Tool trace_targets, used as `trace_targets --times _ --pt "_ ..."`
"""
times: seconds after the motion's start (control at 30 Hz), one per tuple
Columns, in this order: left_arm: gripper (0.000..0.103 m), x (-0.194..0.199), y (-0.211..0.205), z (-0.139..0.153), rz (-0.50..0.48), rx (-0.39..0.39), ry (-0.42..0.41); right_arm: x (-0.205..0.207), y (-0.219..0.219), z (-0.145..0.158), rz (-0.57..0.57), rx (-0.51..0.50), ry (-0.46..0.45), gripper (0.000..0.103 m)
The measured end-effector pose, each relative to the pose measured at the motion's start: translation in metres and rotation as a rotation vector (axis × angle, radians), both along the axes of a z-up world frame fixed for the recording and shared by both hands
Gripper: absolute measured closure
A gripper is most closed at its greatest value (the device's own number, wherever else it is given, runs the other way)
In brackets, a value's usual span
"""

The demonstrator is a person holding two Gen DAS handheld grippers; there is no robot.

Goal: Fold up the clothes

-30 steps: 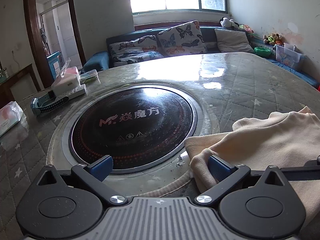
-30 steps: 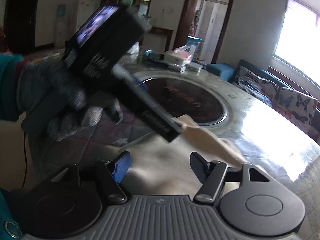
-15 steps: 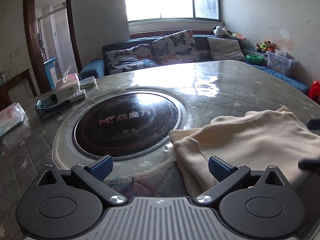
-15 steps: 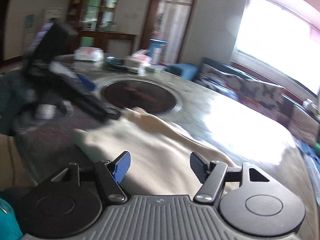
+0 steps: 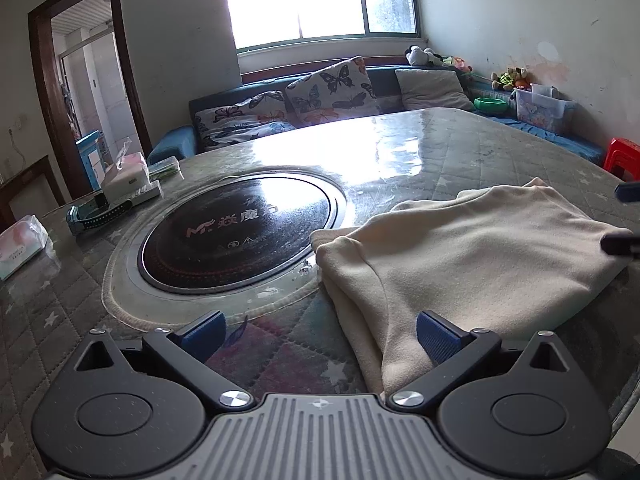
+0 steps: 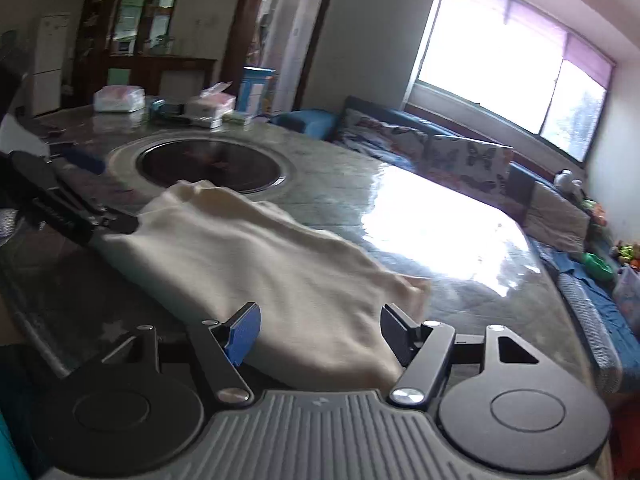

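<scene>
The left gripper (image 5: 318,338) is held open with nothing between its jaws; the right gripper (image 6: 318,334) is likewise held open above the cloth, gripping nothing. The cream garment (image 5: 472,256) is laid, already folded over, on the quilted table (image 5: 460,148) beside the round black cooktop (image 5: 240,228). Its long axis is stretched between the two grippers, one end lying just ahead of each.
</scene>
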State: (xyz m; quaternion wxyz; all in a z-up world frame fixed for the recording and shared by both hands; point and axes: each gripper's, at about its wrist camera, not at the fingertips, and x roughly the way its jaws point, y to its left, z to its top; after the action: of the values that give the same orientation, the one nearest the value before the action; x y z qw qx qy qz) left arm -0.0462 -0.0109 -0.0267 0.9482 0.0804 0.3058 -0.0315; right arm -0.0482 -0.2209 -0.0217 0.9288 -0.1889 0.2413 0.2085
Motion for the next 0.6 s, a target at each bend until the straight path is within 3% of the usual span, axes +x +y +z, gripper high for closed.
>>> trace_targets --times 0.2,0.47,0.6 --pt "0.000 0.000 0.000 -0.005 0.007 -0.009 0.011 0.016 -0.025 -0.018 -0.147 -0.058 0.018 0.034" --pt "0.000 -0.002 0.002 0.003 0.007 -0.010 -0.001 0.014 -0.040 -0.010 -0.176 0.007 -0.002 0.032" --pt "0.000 -0.001 0.005 -0.004 0.016 -0.017 0.021 0.024 -0.047 -0.024 -0.214 -0.012 0.054 0.033"
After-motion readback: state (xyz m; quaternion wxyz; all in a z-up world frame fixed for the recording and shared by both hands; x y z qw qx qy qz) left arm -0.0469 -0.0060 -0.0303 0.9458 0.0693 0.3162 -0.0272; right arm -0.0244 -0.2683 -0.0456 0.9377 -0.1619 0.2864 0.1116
